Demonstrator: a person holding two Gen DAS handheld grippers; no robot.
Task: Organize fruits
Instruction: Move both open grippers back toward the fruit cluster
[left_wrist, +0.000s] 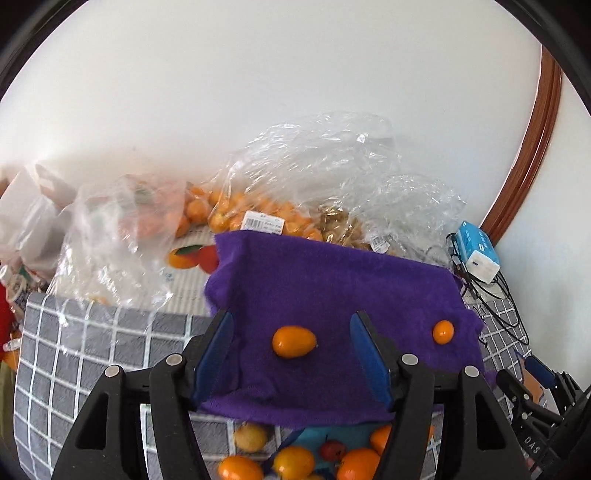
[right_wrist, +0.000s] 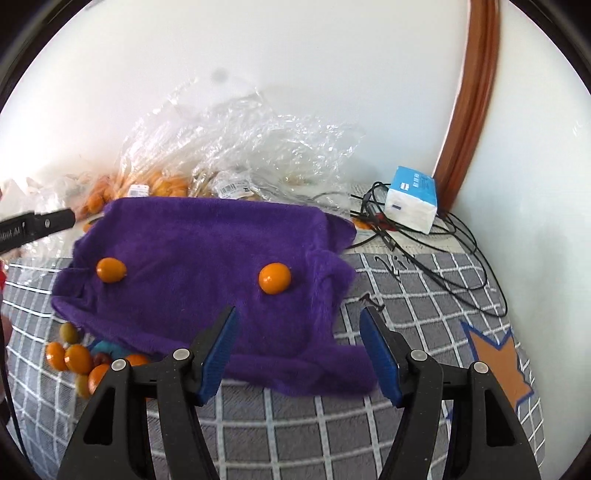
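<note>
Both claws, left gripper (left_wrist: 291, 354) and right gripper (right_wrist: 297, 350), are spread and empty above the fuzzy purple towel (right_wrist: 207, 258), which carries two glossy oval kumquats (right_wrist: 274, 278). Only the right view catches the orange star patch (right_wrist: 498, 365) on the checked cloth (right_wrist: 295, 435) right of the towel.

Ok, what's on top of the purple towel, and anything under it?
Two orange kumquats lie apart on the purple towel. More fruit pokes out beneath its near edge; the rest underneath is covered.
</note>
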